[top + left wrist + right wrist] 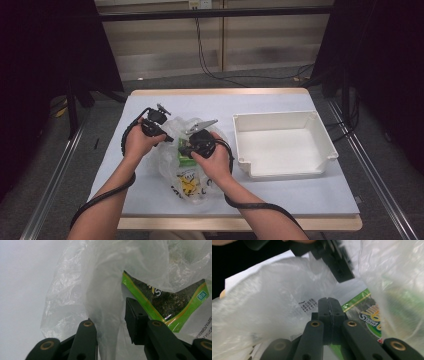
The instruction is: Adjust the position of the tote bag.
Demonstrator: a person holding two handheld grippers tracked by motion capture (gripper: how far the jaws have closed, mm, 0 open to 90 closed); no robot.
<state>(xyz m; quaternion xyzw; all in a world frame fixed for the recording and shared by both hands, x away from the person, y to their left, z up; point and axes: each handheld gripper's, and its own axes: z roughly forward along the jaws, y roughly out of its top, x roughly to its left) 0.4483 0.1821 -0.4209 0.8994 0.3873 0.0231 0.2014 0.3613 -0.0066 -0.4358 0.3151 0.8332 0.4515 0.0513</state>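
Observation:
A clear crumpled plastic bag (170,167) lies on the table with a green snack packet (186,159) inside it. My left gripper (168,138) is at the bag's left upper edge. In the left gripper view a fold of the bag (107,302) stands between the parted jaws of my left gripper (110,315), and the green packet (170,302) shows behind it. My right gripper (328,301) has its pads pressed together on the bag's film (274,305). The packet (367,315) lies just beyond, and the left gripper (317,262) reaches in from above. In the high view my right gripper (184,148) sits over the bag's middle.
A white empty bin (285,172) stands on the right of the white table top (150,100), close to my right hand. Black cables trail from both grippers along the forearms. Dark stands and floor cables lie past the far edge.

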